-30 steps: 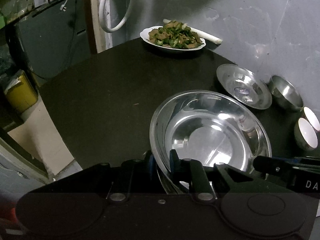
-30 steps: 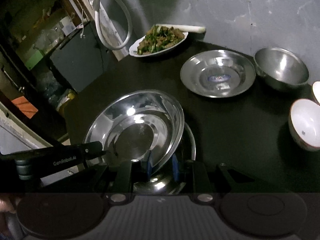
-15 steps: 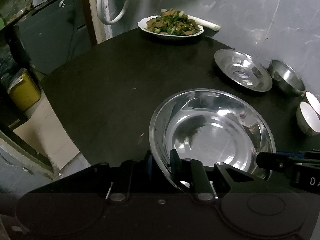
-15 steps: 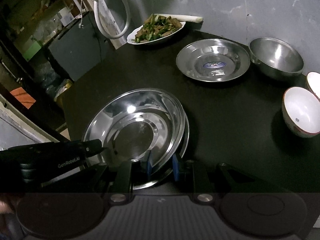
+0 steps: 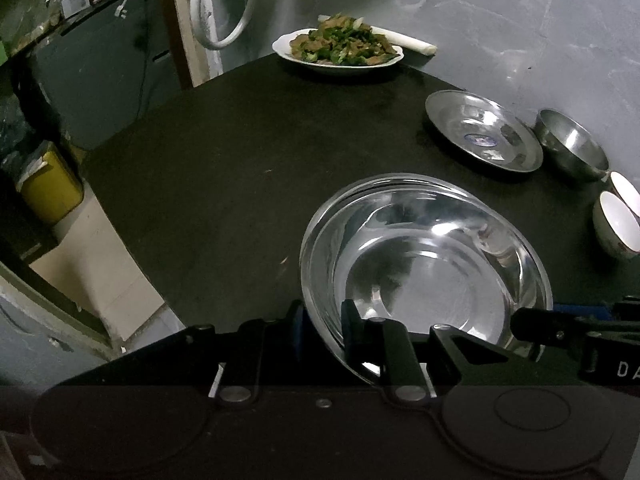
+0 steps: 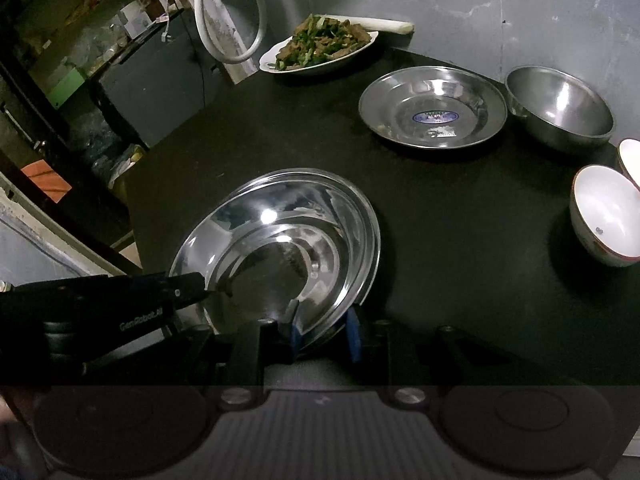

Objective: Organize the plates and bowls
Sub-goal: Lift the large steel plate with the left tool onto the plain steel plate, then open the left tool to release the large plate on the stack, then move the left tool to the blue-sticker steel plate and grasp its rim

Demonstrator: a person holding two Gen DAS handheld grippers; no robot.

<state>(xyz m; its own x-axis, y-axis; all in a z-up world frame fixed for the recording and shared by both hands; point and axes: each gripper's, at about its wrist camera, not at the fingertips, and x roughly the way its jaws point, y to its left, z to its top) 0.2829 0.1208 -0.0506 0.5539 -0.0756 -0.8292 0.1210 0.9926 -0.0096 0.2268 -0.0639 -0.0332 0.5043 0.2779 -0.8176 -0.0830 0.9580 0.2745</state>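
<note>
Two steel plates (image 5: 432, 268) sit nested on the black table (image 5: 224, 184). Left gripper (image 5: 322, 326) straddles the near rim; whether its pads press cannot be determined. Right gripper (image 6: 322, 332) straddles the opposite rim, jaws opening, a gap visible.

You can't read the blue label in the smaller steel plate (image 6: 434, 117); it is too small. The second white bowl (image 6: 630, 160) is cut off by the right wrist picture's edge, so you see only a sliver. The plate under the top steel plate (image 5: 432, 264) shows just a thin rim (the rest is covered). Shelf clutter (image 6: 92, 28) at upper left stays too dark to identify.
</note>
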